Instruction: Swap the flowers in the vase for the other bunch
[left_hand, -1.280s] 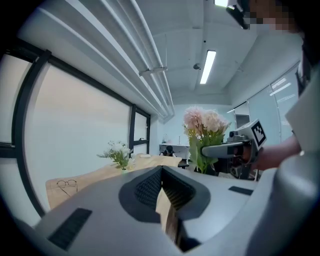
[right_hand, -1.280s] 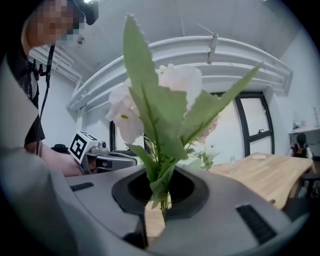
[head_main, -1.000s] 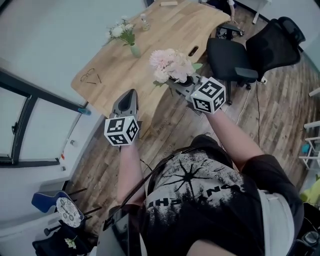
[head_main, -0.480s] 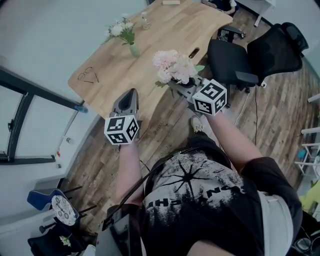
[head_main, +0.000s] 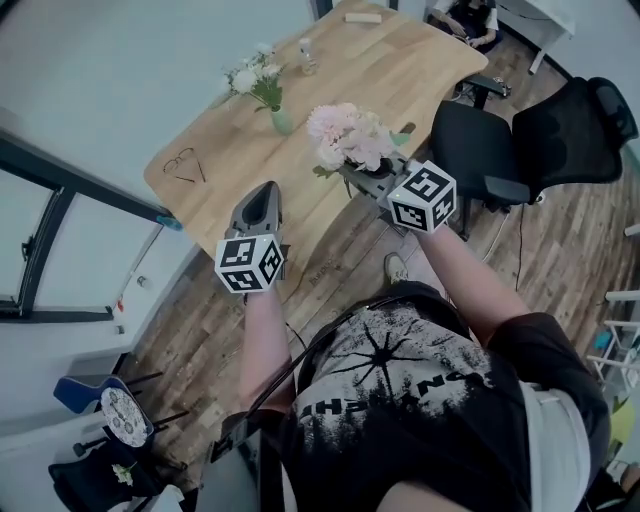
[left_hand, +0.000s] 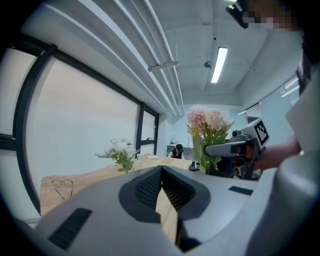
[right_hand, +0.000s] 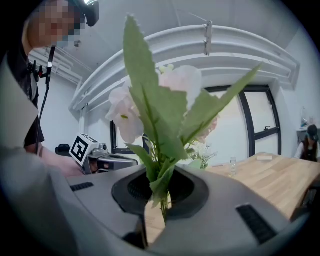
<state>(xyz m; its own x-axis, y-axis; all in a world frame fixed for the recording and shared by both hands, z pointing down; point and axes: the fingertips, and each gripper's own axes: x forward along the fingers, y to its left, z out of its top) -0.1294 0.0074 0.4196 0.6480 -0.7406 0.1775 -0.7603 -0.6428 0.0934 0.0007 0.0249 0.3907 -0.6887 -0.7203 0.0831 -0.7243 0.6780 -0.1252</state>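
Two grippers were in play. The left gripper (head_main: 264, 188) (left_hand: 161, 171) had its jaws pressed together with nothing between them. The right gripper (head_main: 352, 172) (right_hand: 159, 199) was clamped on the thin green stems of the pink bunch (head_main: 348, 135) (left_hand: 207, 120) (right_hand: 150, 115), holding it in the air at the centre of the head view, over the table's near edge.

There were two bunches in all. The white bunch (head_main: 255, 78) (left_hand: 120, 150) stood in the single vase (head_main: 282, 122), toward the upper left of the table (head_main: 400, 70). One pair of glasses (head_main: 183, 165) (left_hand: 61, 184) lay near the table's left end, one small clear bottle (head_main: 308, 57) stood beyond the vase, and one pale block (head_main: 363, 18) lay at the far end.

The table top was light wood with a curved, wavy near edge, set against a plain white wall. The floor (head_main: 340, 250) was grey-brown planking. A black office chair (head_main: 480, 150) with a mesh back stood at the right of the head view, and a seated person (head_main: 470, 15) showed at the top edge. Dark window frames ran down the left. The pink blooms were full and ruffled, with long toothed leaves; the vase was small and pale green.
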